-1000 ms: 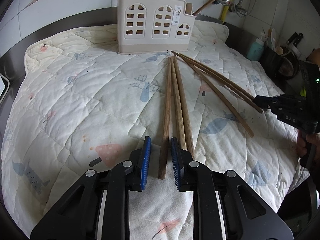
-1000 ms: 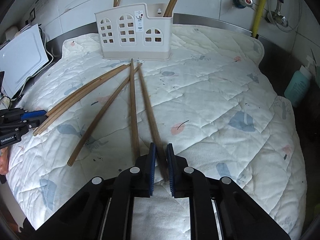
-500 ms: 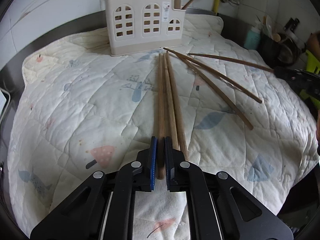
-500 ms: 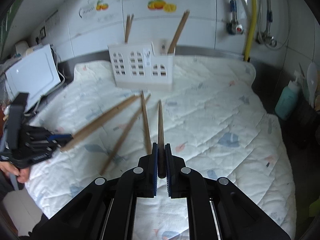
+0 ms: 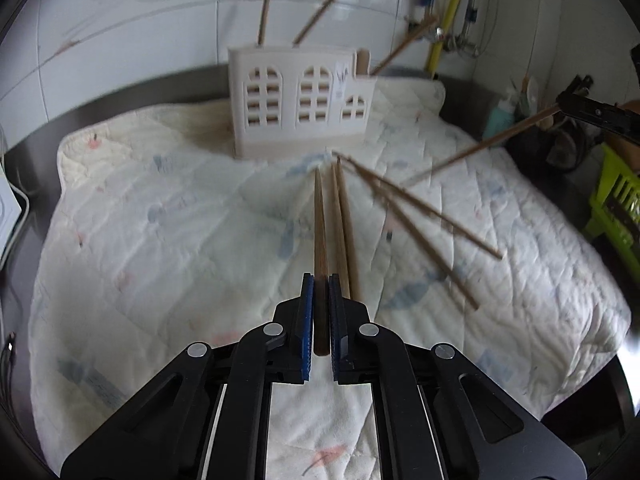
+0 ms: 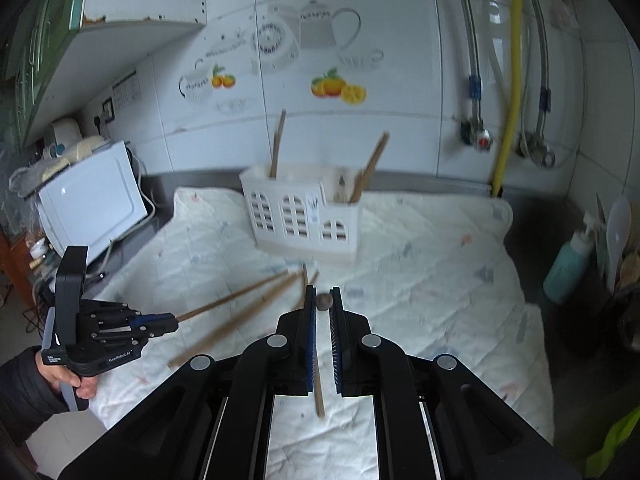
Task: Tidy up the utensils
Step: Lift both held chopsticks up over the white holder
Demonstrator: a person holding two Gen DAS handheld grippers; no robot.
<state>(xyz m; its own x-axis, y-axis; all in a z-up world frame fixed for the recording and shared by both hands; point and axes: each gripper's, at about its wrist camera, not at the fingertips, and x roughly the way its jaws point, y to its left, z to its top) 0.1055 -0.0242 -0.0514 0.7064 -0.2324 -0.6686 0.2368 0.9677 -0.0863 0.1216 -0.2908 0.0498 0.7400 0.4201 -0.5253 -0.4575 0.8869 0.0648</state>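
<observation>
My left gripper (image 5: 321, 292) is shut on a dark wooden chopstick (image 5: 319, 236), lifted and pointing toward the white utensil holder (image 5: 300, 100). My right gripper (image 6: 324, 300) is shut on another chopstick; only its round end (image 6: 324, 301) shows between the jaws, raised off the cloth. In the left wrist view that chopstick (image 5: 480, 146) slants in the air from the right gripper (image 5: 592, 110). In the right wrist view the left gripper (image 6: 160, 322) holds its chopstick (image 6: 232, 298) at lower left. Several chopsticks (image 5: 416, 224) lie on the quilted cloth (image 5: 160, 240). A few stand in the holder (image 6: 300, 216).
A white appliance (image 6: 92, 204) stands left of the cloth. A teal bottle (image 6: 568, 264) and a dark utensil pot stand at the right. A green rack (image 5: 616, 208) is at the far right. Tiled wall and pipes (image 6: 508, 80) are behind the holder.
Both grippers have risen from the cloth, each with a chopstick. The right one tilted up so its chopstick now points end-on at the camera. The views show more wall.
</observation>
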